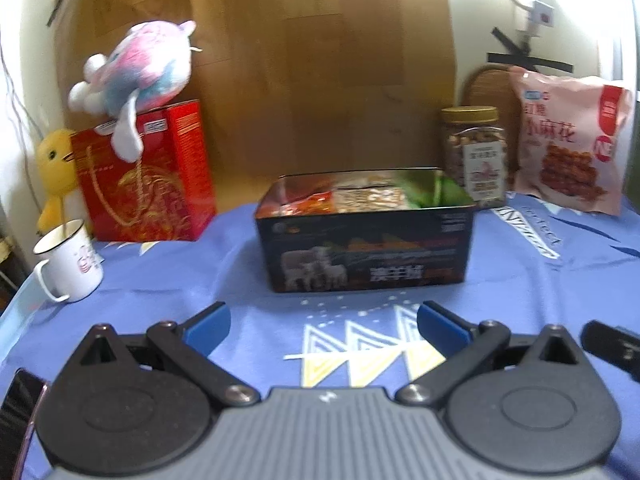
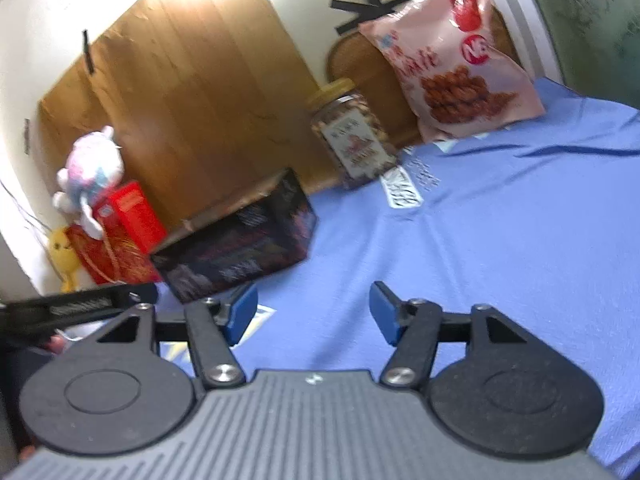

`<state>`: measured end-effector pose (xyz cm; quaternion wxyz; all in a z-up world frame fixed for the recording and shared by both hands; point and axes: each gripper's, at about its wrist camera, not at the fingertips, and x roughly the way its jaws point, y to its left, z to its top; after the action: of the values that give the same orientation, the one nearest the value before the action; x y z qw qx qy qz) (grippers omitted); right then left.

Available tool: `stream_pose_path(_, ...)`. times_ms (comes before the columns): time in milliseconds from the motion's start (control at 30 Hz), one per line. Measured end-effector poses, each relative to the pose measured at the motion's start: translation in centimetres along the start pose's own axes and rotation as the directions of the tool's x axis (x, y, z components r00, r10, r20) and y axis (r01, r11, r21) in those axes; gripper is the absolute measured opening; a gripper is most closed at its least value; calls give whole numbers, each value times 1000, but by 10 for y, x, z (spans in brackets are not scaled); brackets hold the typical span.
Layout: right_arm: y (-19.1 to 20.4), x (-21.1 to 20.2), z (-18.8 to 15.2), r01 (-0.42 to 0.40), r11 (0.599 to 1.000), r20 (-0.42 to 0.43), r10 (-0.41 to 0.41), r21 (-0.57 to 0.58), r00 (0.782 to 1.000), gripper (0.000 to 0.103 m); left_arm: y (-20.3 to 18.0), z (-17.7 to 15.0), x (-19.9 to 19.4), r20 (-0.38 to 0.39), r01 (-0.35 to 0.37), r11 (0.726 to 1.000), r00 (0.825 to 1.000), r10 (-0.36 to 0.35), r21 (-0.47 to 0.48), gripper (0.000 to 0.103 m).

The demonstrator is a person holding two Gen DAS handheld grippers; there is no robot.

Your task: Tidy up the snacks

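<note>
On the blue printed tablecloth (image 1: 168, 276), directly ahead of the left gripper (image 1: 323, 330), stands an open black rectangular tin (image 1: 366, 256) with sheep pictured on its front; inside it lie snack packets in red, beige and green, though blur makes it hard to tell what they are. The left gripper's blue-padded fingers are spread wide with only cloth between them, well short of the tin. Behind and to the right of the tin stands a clear plastic jar of nuts with a gold lid (image 1: 474, 156), and just beside that a pink bag of fried twists (image 1: 572, 144) leans upright against the wall. To the tin's left sits a red gift box (image 1: 148, 176) with a pink-and-blue plush toy (image 1: 136, 68) lying on top, a yellow plush duck (image 1: 56, 168) beside it, and a white enamel mug (image 1: 70, 260) nearer the cloth's edge. The right gripper (image 2: 313, 313), tilted in its view, also has its fingers apart and empty above bare cloth, with the tin ahead to its left and the jar and bag farther back.
</note>
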<state>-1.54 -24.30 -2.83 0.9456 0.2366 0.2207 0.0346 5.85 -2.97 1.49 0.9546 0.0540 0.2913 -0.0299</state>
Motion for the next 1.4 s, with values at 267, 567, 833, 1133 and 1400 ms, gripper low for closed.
stream_pose_path(267,29,-12,0,-89,996,-6,89,-32,996,66,9,-1,-2,19,-66,998,998,66,19,103)
stream_pose_path(567,46,-16,-3,-142,989,-8,141,-45,990,67,15,0,-11,41,-80,996,996,79,34,103)
stream_pose_path(833,48,-11,-4,-147,988,-27,146,-38,989,70,15,2,-13,45,-89,995,995,87,44,103)
stream_pose_path(1133,47,-11,-11,-121,992,-43,119,-28,992,71,6,3,-15,78,-81,996,994,77,49,103)
stream_pose_path(1400,36,-16,-10,-84,996,-19,84,3,996,71,-11,1,-18,68,-16,994,998,8,111,103)
